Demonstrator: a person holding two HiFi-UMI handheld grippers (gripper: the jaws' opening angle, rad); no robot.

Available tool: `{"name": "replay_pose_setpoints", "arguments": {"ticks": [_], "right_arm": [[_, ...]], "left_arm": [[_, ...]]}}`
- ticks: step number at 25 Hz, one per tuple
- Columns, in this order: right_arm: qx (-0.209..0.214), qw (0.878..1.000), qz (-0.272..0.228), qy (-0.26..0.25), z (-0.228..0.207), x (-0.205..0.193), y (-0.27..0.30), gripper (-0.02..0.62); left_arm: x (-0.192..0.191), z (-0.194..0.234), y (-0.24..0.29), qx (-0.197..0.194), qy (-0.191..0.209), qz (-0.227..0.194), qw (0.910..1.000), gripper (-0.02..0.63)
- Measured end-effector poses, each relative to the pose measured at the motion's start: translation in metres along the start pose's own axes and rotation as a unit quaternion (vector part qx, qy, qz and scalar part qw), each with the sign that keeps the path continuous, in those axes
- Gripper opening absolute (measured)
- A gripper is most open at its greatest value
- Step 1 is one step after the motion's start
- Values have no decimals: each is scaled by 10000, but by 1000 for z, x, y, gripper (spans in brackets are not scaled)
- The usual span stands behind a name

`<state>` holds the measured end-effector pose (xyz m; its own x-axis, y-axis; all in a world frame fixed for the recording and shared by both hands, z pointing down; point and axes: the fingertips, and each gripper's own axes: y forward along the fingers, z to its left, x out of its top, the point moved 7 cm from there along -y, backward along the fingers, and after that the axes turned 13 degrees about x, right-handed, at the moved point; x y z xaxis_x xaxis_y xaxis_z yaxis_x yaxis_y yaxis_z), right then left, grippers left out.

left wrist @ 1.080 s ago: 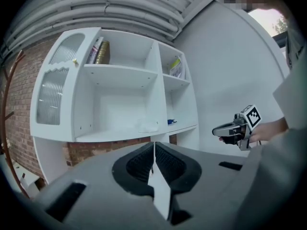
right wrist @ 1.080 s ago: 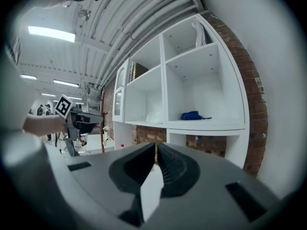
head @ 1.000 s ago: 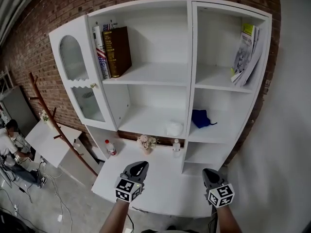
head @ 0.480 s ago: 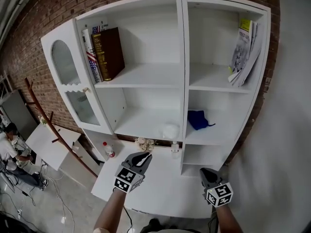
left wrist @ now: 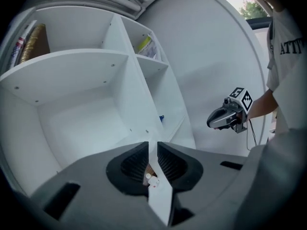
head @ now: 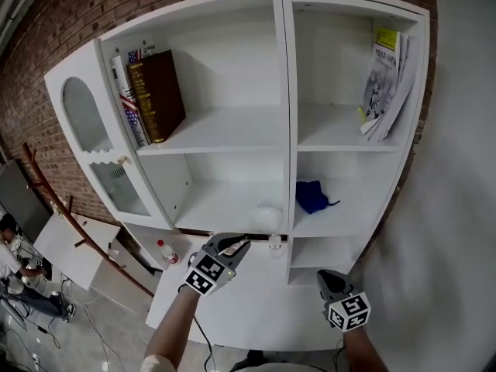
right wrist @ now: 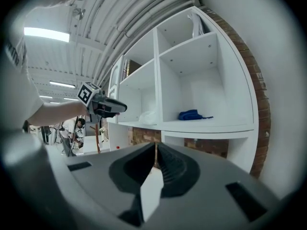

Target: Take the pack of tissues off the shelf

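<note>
The pack of tissues is a pale, crinkled bundle on the lower shelf of the left bay, near the centre divider; the right gripper view shows the pack of tissues there too. My left gripper is raised just below and in front of that shelf's edge, its jaws shut and empty. The pack is hidden behind those jaws in the left gripper view. My right gripper hangs lower, over the desk's right side, shut with nothing in it. Each gripper view shows the other gripper: the left gripper and the right gripper.
A blue cloth lies in the right bay beside the tissues. Books stand on the upper left shelf, and magazines lean at the upper right. A glass door hangs open at left. Two small bottles stand on the white desk.
My left gripper has risen and moved forward toward the lower shelf's edge. The right gripper has stayed low. The head view has shifted, so the shelf sits further left.
</note>
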<state>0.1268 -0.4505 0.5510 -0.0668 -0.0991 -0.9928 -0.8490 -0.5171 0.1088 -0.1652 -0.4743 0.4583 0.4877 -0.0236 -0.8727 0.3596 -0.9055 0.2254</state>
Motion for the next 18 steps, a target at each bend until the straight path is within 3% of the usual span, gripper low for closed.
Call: {"name": "replay_pose_setpoints", "arguments": {"ticks": [7,13,18], "right_arm": [[-319,9995,15,-39,-5,8,4,34],[-530,9986,-52,58,-8,11,13,34],[-597,9982,1,112,-4,7,20,34]], "left_arm": [[6,13,43,-681,719,206,9949,119],[4,15,73,-1262,1693,685,9750,147],[-6,22,96,-1757,1881,1032,9608,213]]}}
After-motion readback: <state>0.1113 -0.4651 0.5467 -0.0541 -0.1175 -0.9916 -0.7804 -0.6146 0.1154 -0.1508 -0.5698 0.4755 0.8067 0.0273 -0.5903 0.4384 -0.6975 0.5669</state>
